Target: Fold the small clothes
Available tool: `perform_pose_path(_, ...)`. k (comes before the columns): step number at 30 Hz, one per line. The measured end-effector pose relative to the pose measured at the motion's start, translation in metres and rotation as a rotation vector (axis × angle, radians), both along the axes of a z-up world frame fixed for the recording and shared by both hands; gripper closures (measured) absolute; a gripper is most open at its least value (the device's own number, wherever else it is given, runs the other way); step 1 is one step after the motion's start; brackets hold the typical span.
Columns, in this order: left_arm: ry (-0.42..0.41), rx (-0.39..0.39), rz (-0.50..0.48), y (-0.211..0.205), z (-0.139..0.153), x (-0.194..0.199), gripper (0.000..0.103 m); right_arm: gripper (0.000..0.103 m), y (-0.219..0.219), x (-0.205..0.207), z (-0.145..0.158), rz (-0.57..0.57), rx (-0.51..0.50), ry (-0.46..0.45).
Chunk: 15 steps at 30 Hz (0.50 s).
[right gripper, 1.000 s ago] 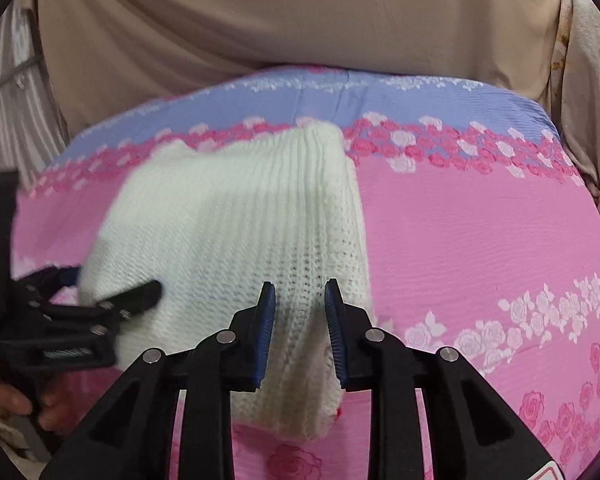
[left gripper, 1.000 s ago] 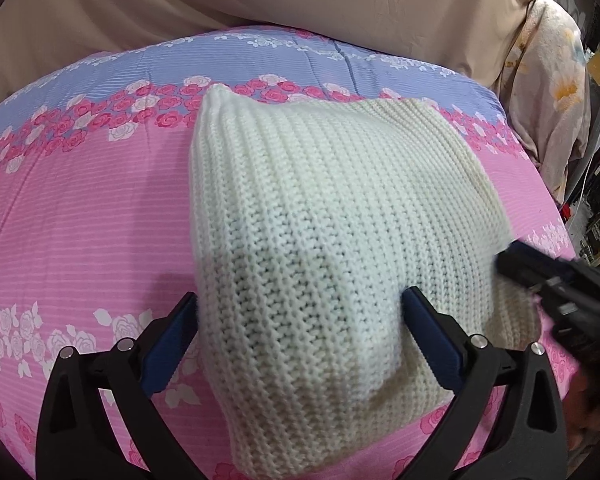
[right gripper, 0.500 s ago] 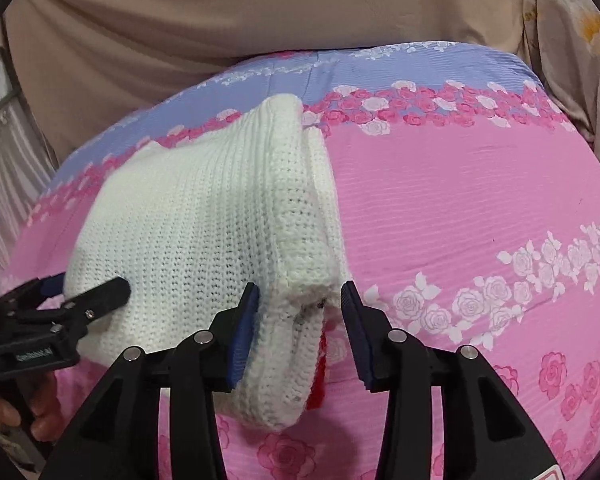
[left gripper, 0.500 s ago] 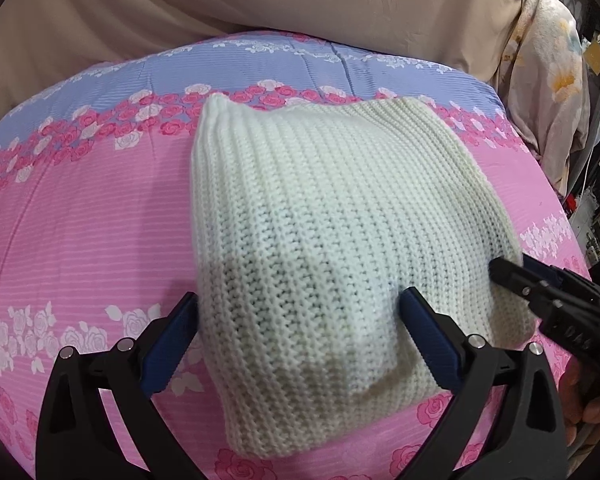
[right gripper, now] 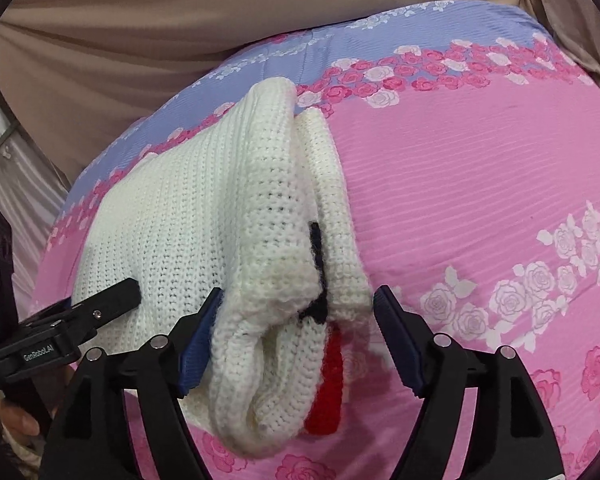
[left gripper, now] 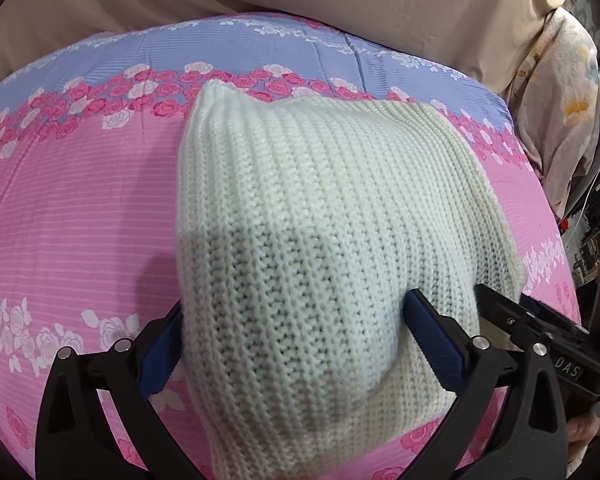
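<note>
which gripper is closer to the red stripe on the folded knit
Right. The right gripper straddles the layered edge of the white knit, open, with the red stripe between its jaws. The left gripper straddles the plain corner farther along, also open.

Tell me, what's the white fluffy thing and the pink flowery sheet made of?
White sweater: looks like chunky knitted yarn, probably wool or acrylic; rows of looped stitches show, matte and soft. Pink sheet: looks like thin woven fabric, possibly cotton, smooth with printed roses and fine stripes.
</note>
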<state>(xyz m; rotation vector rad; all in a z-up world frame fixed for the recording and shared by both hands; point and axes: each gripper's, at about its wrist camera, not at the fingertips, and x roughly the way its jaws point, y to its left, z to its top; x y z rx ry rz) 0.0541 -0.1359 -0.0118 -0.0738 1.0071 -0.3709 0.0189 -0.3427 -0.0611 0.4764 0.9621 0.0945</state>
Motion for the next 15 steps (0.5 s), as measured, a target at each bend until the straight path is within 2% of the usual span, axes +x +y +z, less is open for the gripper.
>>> perform_pose_path(3, 0.023, -0.021, 0.001, 0.0, -0.004, 0.004, 0.005, 0.025, -0.006, 0.007, -0.012, 0.008, 0.086, 0.016)
perform_pose_path(4, 0.027, -0.026, 0.0, 0.0, -0.006, 0.004, 0.005, 0.021, -0.007, 0.008, -0.014, 0.011, 0.107, 0.012)
perform_pose_path(15, 0.042, -0.06, -0.012, 0.001, -0.014, 0.009, 0.005, 0.017, 0.005, 0.026, -0.014, 0.054, 0.047, -0.012)
